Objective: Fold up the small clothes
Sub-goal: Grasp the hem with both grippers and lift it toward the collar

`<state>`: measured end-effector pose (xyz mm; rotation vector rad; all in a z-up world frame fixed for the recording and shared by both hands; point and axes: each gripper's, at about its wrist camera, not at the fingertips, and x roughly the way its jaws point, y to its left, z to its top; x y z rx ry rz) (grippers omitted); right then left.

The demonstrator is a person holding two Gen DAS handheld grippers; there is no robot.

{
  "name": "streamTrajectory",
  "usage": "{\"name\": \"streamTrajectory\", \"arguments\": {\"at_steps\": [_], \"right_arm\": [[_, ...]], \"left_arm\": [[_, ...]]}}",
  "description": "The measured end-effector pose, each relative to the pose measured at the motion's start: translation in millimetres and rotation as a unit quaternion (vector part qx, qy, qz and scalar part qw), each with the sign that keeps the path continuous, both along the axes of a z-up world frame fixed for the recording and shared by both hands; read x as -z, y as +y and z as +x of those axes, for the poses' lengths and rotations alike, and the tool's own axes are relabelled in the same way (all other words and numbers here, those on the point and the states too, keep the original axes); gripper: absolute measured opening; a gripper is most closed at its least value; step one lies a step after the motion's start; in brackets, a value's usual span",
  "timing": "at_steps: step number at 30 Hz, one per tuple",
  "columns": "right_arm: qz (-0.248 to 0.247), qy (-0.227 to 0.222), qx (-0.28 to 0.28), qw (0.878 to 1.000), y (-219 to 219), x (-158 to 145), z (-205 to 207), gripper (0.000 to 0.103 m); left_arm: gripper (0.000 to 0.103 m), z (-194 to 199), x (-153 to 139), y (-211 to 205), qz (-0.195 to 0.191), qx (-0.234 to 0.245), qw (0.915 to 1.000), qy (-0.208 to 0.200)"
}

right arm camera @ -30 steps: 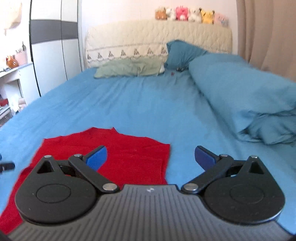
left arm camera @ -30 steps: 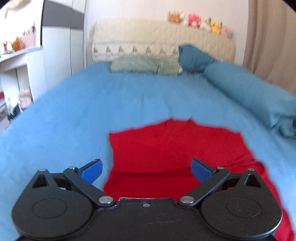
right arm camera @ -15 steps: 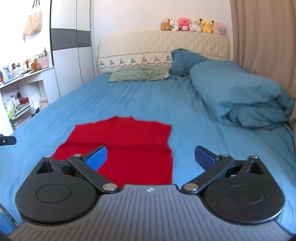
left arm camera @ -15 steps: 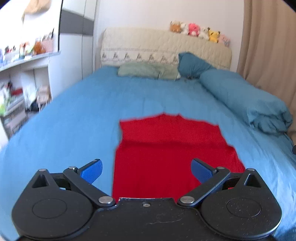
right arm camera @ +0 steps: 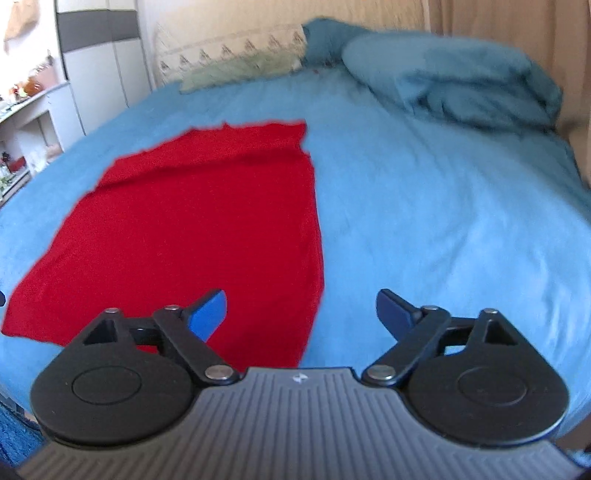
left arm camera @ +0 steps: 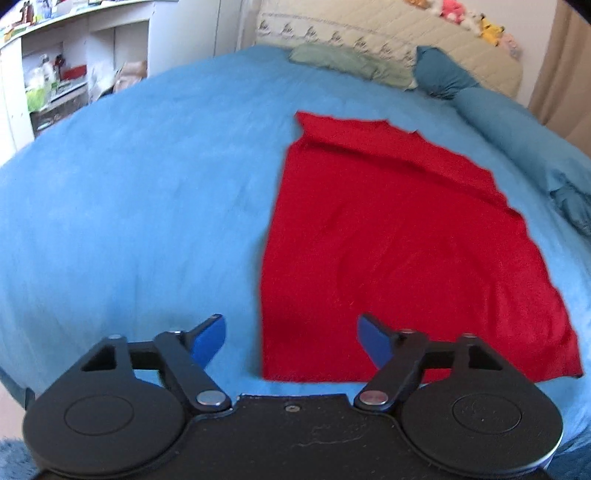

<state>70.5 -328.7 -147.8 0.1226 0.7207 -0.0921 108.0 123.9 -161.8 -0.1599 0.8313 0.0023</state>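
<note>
Your red garment (left arm camera: 399, 236) lies flat on the blue bed sheet (left arm camera: 140, 206), with a narrow fold laid across its far end, the end toward the headboard (left arm camera: 388, 40). Take the garment as your landmark.

Your left tongs (left arm camera: 291, 341) hang over its near left corner. Their jaws are closing, yet the blue pads (left arm camera: 208, 341) are apart and press on nothing: the left pad is over bare sheet just left of the garment's edge, the right pad is over the red cloth, and the garment's left edge runs between them. Whether the fingertips touch the fabric cannot be told.

Your right tongs (right arm camera: 301, 315) stand released, jaws wide, over the garment's near right corner. Their left pad is over the red cloth, their right pad over bare sheet to the right of it, and the garment's right edge passes between them. Nothing is gripped.

Beyond the garment, at the head of the bed, lies a pale green pillow (left arm camera: 347, 62) with a dark teal pillow (left arm camera: 439, 74) beside it. To the garment's right a rumpled blue duvet (right arm camera: 454, 85) is heaped along the bed's side. To its left, off the bed, stand white shelves (left arm camera: 74, 62) holding small items too blurred to name. Plush toys (left arm camera: 469, 18) sit along the headboard's top.
</note>
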Motion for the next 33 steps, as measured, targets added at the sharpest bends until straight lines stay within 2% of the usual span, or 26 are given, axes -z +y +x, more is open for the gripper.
{"name": "streamTrajectory", "arguments": {"at_steps": [2, 10, 12, 15, 16, 18, 21, 23, 25, 29, 33], "right_arm": [[0.012, 0.012, 0.01, 1.0, -2.2, 12.6, -0.1, 0.094], [0.03, 0.036, 0.021, 0.999, 1.2, 32.9, 7.2, 0.075], [0.031, 0.036, 0.016, 0.999, 3.8, 33.1, 8.9, 0.069], [0.028, 0.037, 0.004, 0.999, 8.7, 34.1, 10.2, 0.055], [0.028, 0.038, 0.001, 0.999, 10.3, 34.9, 10.2, 0.053], [0.025, 0.035, 0.001, 0.999, 13.2, 35.7, 9.5, 0.052], [0.037, 0.035, 0.002, 0.999, 12.6, 37.2, 9.5, 0.043], [0.04, 0.035, -0.001, 0.999, 13.7, 37.1, 9.9, 0.033], [0.041, 0.035, -0.006, 0.999, 15.0, 37.1, 10.5, 0.025], [0.047, 0.027, -0.004, 0.999, 11.7, 28.4, 10.6, 0.023], [0.064, -0.004, 0.0, 0.998, 0.3, -3.0, 11.0, 0.023]], "left_arm": [[0.063, 1.5, 9.3, -0.7, 0.003, 0.001, 0.9999, 0.009], [0.061, -3.2, 24.1, -3.5, 0.022, 0.009, 0.9997, 0.004], [0.057, -3.1, 24.9, -4.7, 0.023, 0.01, 0.9997, 0.002], [0.047, -3.1, 24.6, -9.2, 0.028, 0.018, 0.9994, 0.001], [0.042, -3.1, 24.7, -10.8, 0.029, 0.022, 0.9993, 0.001], [0.038, -3.0, 25.5, -14.8, 0.032, 0.027, 0.9991, 0.002], [0.029, -2.5, 26.6, -16.6, 0.03, 0.03, 0.9991, 0.007], [0.014, -1.7, 26.9, -16.1, 0.026, 0.03, 0.9991, 0.011], [0.008, -0.7, 26.1, -16.0, 0.025, 0.029, 0.9991, 0.016], [0.005, -1.3, 14.3, -17.5, 0.035, 0.023, 0.999, 0.013], [0.005, -3.1, -20.5, -17.4, 0.039, 0.019, 0.9985, -0.033]]}}
